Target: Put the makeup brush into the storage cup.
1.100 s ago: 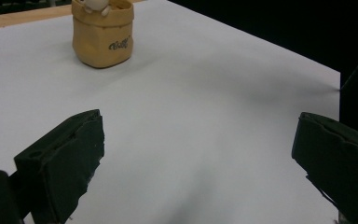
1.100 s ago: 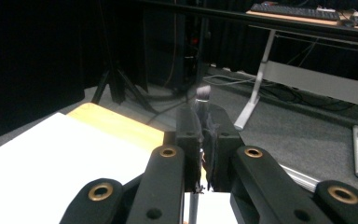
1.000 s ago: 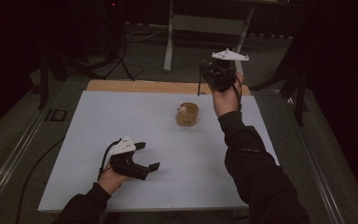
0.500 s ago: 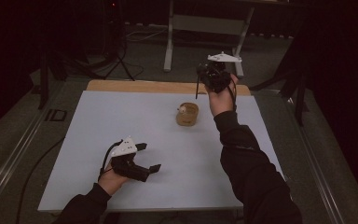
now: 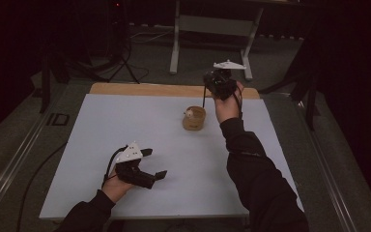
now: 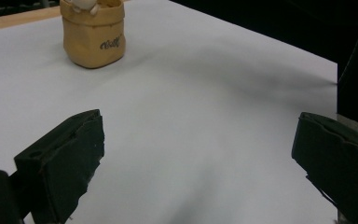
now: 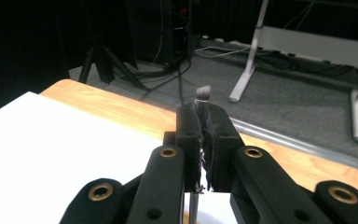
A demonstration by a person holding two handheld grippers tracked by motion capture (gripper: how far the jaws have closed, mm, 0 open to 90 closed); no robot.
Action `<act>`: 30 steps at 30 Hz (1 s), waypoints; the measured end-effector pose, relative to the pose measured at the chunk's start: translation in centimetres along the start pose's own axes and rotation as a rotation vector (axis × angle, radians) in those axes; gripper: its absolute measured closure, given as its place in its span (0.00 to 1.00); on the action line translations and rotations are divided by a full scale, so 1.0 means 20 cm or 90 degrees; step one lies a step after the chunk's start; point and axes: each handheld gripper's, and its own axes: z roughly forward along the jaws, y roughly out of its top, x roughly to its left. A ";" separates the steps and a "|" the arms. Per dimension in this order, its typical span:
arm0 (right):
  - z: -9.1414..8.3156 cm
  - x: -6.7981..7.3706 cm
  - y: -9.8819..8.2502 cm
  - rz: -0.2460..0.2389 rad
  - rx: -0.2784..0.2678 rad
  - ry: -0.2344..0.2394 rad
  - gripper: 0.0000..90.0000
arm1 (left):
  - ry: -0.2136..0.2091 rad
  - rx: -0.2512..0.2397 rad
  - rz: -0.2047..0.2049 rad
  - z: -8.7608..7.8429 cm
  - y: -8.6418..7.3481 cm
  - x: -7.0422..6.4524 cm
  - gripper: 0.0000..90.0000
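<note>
A small tan pouch (image 5: 193, 118) (image 6: 93, 35) stands upright on the white tabletop (image 5: 125, 125), with a small white item (image 5: 189, 113) (image 6: 85, 4) poking out of its mouth. My right gripper (image 5: 221, 82) (image 7: 203, 121) hovers just right of and above the pouch, shut on a thin dark brush (image 5: 204, 96). The brush's bristle tip (image 7: 203, 92) sticks out past the jaws and its handle hangs down. My left gripper (image 5: 154, 163) (image 6: 196, 154) rests low at the near left of the table, open, with nothing between its jaws.
A wooden strip (image 5: 140, 89) runs along the table's far edge. Beyond it, on the grey floor, are a white stand's legs (image 5: 176, 43) and a dark tripod (image 5: 121, 53) with cables. A metal rail (image 5: 14, 164) borders the table's left side.
My right gripper has come down and slightly left with the brush, closer to the pouch. The left gripper has stayed put.
</note>
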 end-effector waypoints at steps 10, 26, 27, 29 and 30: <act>0.06 0.02 -0.08 0.009 0.022 0.006 0.95 | 0.001 0.002 -0.002 0.00 0.00 0.00 0.03; 0.14 0.05 -0.18 0.009 0.063 0.008 0.95 | -0.003 0.002 -0.004 0.00 0.00 0.00 0.03; 0.14 0.05 -0.18 0.004 0.069 0.007 0.95 | -0.003 0.002 -0.004 0.00 0.00 0.00 0.03; 0.15 0.06 -0.18 -0.001 0.081 0.005 0.95 | -0.003 0.002 -0.004 0.00 0.00 0.00 0.03; 0.16 0.06 -0.18 0.000 0.088 0.007 0.95 | -0.003 0.002 -0.004 0.00 0.00 0.00 0.03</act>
